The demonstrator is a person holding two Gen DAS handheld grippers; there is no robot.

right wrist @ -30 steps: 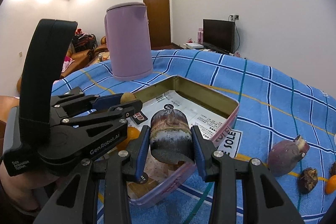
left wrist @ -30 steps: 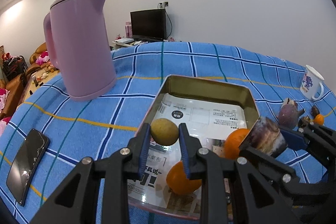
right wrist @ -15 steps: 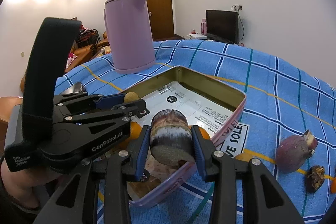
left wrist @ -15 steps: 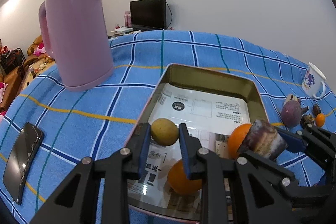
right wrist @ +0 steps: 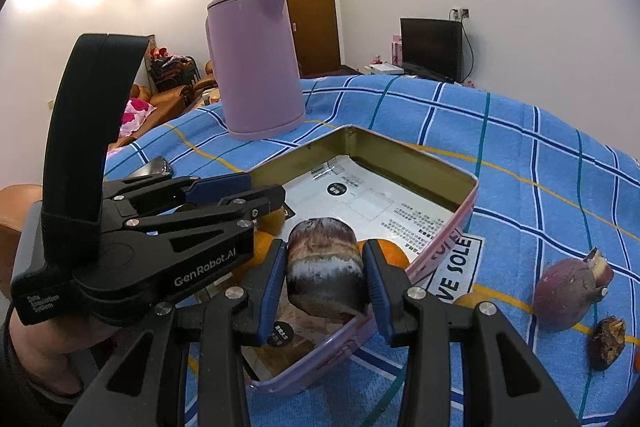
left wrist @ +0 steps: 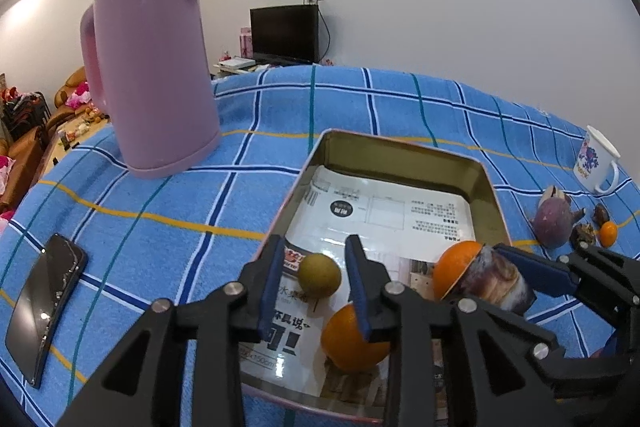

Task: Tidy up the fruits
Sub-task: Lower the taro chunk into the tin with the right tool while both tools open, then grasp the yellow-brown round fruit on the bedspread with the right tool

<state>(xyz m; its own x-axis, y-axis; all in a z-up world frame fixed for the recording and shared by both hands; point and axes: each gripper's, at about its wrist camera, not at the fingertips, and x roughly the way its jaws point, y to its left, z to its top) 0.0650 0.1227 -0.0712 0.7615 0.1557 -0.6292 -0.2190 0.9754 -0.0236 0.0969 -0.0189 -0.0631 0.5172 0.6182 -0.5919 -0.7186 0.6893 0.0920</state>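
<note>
An open metal tin (left wrist: 400, 143) lined with printed paper lies on the blue checked cloth. My left gripper (left wrist: 314, 241) hangs over its near left part with its jaws opening. A small yellow-green fruit (left wrist: 320, 275) sits between the pads with a gap on each side, low on the paper. Two oranges (left wrist: 352, 339) (left wrist: 456, 267) lie in the tin's near end. My right gripper (right wrist: 326, 247) is shut on a brown banded chunk of fruit (right wrist: 326, 267) just above the tin's near right rim (right wrist: 400, 147). The left gripper (right wrist: 262, 187) shows from the side there.
A tall pink kettle (left wrist: 156, 75) stands left of the tin and a black phone (left wrist: 44, 311) lies near the left edge. To the right lie a purple fruit (right wrist: 568, 291), dark shrivelled pieces (right wrist: 608, 339), a small orange (left wrist: 608, 233) and a white mug (left wrist: 596, 163).
My left jaws have parted off the yellow-green fruit, which now sits free between them. The right gripper still grips the banded chunk in about the same place.
</note>
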